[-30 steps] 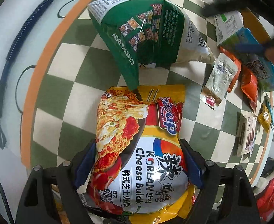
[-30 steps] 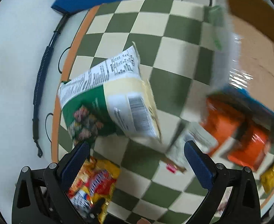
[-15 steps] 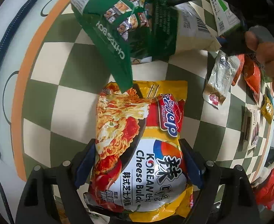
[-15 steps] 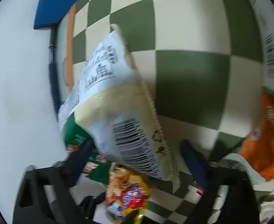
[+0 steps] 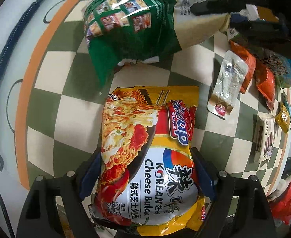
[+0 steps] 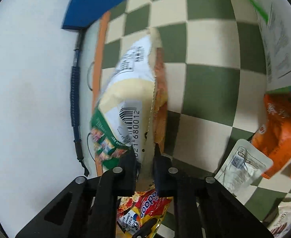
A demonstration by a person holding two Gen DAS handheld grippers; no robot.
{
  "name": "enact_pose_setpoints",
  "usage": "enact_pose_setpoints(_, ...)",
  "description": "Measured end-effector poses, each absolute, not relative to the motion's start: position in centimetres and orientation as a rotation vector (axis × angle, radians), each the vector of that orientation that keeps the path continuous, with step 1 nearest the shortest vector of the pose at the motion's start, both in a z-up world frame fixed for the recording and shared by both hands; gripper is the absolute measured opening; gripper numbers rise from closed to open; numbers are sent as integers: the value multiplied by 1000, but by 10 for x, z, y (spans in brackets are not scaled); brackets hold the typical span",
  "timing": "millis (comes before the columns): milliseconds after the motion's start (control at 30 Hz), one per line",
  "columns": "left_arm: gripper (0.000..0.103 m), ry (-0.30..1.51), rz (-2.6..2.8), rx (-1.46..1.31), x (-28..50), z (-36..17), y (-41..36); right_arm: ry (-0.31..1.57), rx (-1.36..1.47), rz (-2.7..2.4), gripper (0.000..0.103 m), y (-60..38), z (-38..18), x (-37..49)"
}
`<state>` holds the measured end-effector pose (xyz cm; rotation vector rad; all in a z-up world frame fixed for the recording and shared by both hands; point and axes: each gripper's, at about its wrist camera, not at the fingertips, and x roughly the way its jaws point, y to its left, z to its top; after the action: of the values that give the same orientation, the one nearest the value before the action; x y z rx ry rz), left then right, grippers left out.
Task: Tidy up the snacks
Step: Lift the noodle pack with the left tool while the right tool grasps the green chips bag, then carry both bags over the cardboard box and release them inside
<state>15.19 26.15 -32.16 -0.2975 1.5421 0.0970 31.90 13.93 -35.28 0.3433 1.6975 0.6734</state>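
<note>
My left gripper [image 5: 147, 175] is shut on a yellow and red Korean Cheese Bulak noodle pack [image 5: 147, 152], held over the green and cream checkered table [image 5: 76, 107]. My right gripper [image 6: 145, 158] is shut on the edge of a green and cream snack bag [image 6: 125, 103], lifted off the table. In the left wrist view that bag [image 5: 137, 19] hangs just beyond the noodle pack, with the right gripper at the top right. The noodle pack also shows below the right gripper [image 6: 143, 212].
To the right lie a clear sachet [image 5: 226, 83], orange packets [image 5: 264, 79], a blue-green pack [image 5: 284, 69], a small gold packet [image 5: 283, 117] and a chocolate box [image 5: 264, 138]. The table's orange edge [image 5: 24, 99] and a coiled cable [image 5: 8, 43] are at the left.
My right gripper has closed on the green and cream bag and lifted it up and away from the table. The left gripper still holds the noodle pack.
</note>
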Motion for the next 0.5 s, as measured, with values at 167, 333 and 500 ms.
enact_pose_setpoints(167, 84, 1497, 111, -308, 147, -300, 262, 1591, 283, 702, 12, 133, -303, 314)
enact_pose_setpoints(333, 84, 1440, 127, -302, 140, -272, 262, 1493, 254, 730, 12, 128, -255, 316)
enact_pose_setpoints(500, 84, 1350, 143, -285, 147, -221, 260, 1398, 307, 769, 12, 111, -202, 320)
